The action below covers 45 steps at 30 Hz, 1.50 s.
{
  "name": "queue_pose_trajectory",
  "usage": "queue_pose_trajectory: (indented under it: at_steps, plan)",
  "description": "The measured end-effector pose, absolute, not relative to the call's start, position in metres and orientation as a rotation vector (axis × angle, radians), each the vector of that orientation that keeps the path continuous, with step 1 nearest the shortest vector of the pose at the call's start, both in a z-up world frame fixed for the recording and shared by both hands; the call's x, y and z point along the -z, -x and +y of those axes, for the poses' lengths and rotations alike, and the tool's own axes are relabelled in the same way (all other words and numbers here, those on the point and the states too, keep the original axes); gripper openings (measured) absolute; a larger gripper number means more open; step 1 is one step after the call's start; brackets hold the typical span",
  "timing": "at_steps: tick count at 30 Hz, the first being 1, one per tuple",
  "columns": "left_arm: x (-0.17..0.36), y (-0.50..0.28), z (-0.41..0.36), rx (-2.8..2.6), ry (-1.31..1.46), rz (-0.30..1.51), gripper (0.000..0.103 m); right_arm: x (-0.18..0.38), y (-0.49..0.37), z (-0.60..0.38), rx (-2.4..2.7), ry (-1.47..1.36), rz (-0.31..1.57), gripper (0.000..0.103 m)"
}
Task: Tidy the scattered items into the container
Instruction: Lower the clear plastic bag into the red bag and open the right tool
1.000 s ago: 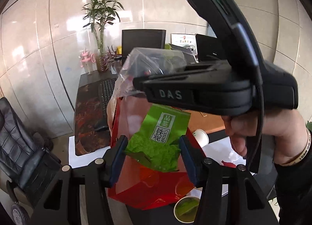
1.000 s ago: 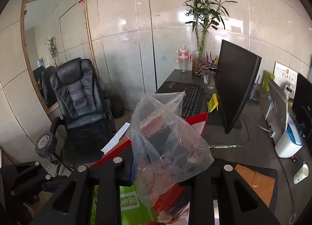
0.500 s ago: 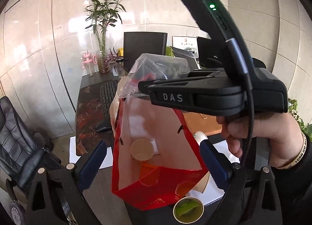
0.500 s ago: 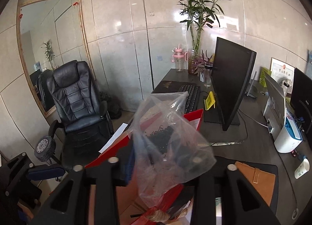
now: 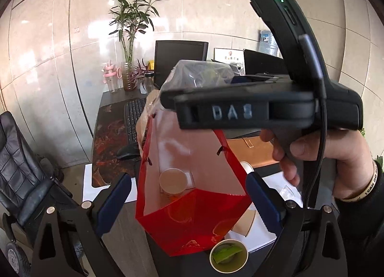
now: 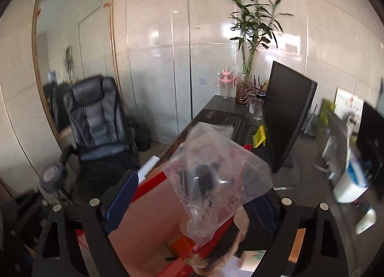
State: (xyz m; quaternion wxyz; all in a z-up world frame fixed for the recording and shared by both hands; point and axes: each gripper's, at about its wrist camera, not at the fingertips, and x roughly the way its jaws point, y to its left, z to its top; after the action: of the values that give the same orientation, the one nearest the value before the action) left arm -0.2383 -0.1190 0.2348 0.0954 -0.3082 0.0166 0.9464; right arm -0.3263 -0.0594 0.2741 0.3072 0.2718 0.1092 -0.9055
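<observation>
A red paper gift bag (image 5: 192,214) stands open on the desk; a paper cup (image 5: 173,180) lies inside it. My left gripper (image 5: 188,202) is open and empty, its blue pads either side of the bag's near end. My right gripper (image 6: 192,195) is over the bag (image 6: 148,236) with its jaws wide apart. A clear plastic bag (image 6: 216,178) sits between them, touching the right pad, and it also shows in the left wrist view (image 5: 204,72) above the right gripper's body (image 5: 240,111).
A paper cup with a green leaf scrap (image 5: 228,255) stands by the bag's near corner, another cup (image 5: 244,224) lies on white paper. Keyboard (image 5: 134,118), monitor (image 5: 180,60), brown folder (image 5: 249,147) and plant vase (image 5: 127,80) are behind. An office chair (image 6: 96,118) stands left.
My left gripper opened and the green tea packet it held is gone from view. My right gripper opened around the clear plastic bag, which hangs lower into the red bag.
</observation>
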Motion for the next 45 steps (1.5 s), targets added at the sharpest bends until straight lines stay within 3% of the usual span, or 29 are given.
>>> queue_pose_trajectory:
  at_steps: [5,13,18,20,23,26,28,31,34,39,45]
  plan:
    - [-0.235,0.234,-0.121,-2.806,0.901,0.047,0.099,-0.284,0.318,-0.06,2.417,-0.733,0.413,0.092]
    - [-0.235,0.23,-0.127,-2.807,0.901,0.031,0.099,-0.31,0.322,-0.043,2.492,-0.637,0.271,0.092]
    - [-0.235,0.228,-0.13,-2.807,0.906,0.036,0.099,-0.298,0.335,-0.05,2.513,-0.68,0.354,0.091]
    - [-0.235,0.227,-0.13,-2.809,0.909,0.033,0.099,-0.286,0.344,-0.053,2.547,-0.732,0.431,0.08]
    - [-0.232,0.227,-0.133,-2.811,0.918,0.023,0.099,-0.262,0.358,-0.057,2.518,-0.838,0.513,0.072]
    - [-0.23,0.227,-0.134,-2.804,0.92,0.02,0.099,-0.255,0.352,-0.055,2.511,-0.824,0.587,0.073]
    - [-0.228,0.228,-0.134,-2.799,0.922,0.022,0.099,-0.266,0.343,-0.049,2.47,-0.784,0.513,0.073]
    - [-0.225,0.23,-0.135,-2.795,0.933,0.014,0.099,-0.29,0.335,-0.038,2.493,-0.682,0.431,0.084]
    - [-0.224,0.23,-0.134,-2.793,0.933,0.013,0.099,-0.303,0.341,-0.042,2.591,-0.614,0.451,0.086]
    - [-0.224,0.23,-0.133,-2.795,0.94,0.031,0.099,-0.28,0.369,-0.071,2.601,-0.744,0.572,0.086]
    - [-0.221,0.229,-0.138,-2.802,0.954,0.031,0.099,-0.243,0.356,-0.09,2.535,-0.776,0.842,0.086]
